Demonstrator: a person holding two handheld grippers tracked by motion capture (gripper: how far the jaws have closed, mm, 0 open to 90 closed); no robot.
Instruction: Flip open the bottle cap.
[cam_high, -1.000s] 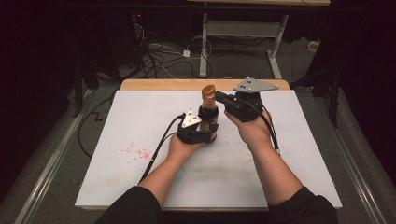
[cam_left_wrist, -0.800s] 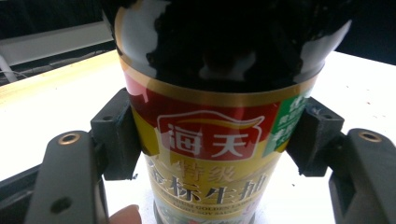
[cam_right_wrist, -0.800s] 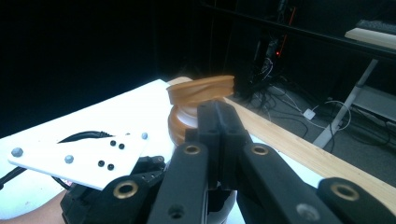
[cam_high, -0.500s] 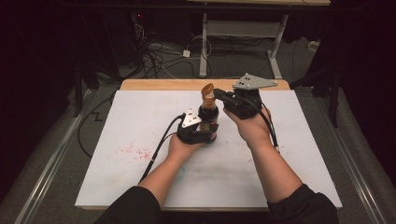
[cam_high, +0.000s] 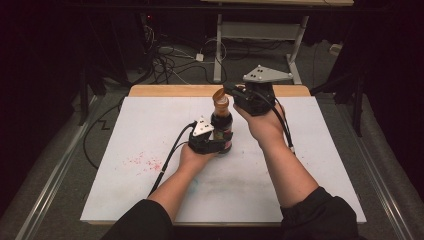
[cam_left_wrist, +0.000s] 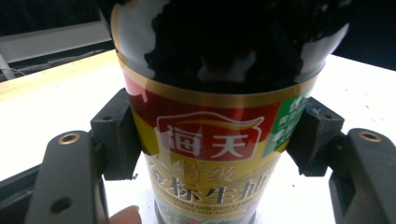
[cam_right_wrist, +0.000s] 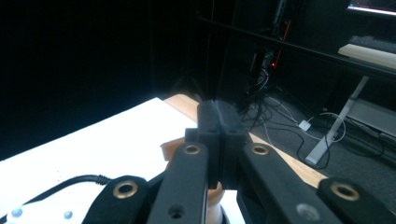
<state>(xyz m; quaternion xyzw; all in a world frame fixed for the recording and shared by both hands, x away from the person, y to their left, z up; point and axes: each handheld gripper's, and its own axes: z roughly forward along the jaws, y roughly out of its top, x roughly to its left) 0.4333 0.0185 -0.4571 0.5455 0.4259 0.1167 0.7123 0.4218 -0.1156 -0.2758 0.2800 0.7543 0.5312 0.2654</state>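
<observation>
Left gripper (cam_high: 212, 144): its 2 jaws pinch the lower body of the soy sauce bottle (cam_high: 221, 125), 1 black pad pressed flat on each side of the label

Bottle between the jaws: in the left gripper view the bottle (cam_left_wrist: 212, 135) sits squarely between the pads, upright, its base seemingly on the white table top (cam_high: 125, 130) just below the jaw line

Right gripper (cam_high: 232, 92): in the right gripper view its jaws are pressed together with no visible gap, tips beyond and above the orange cap (cam_right_wrist: 175, 147)

Cap relative to right jaws: the flip cap (cam_high: 220, 95) lies just under and beside the jaw tips; whether anything thin is caught between them cannot be told

Step in hand: probably opening or closing the flip cap while the left gripper steadies the bottle

How to do it well: keep the left pads level on the label so the bottle does not twist or tip; work the cap lip with the tips of the right jaws, pushing along the hinge direction rather than sideways

Risk: a sideways shove at the cap would lever the tall bottle about the low grip; sauce could spill once the cap is up
</observation>
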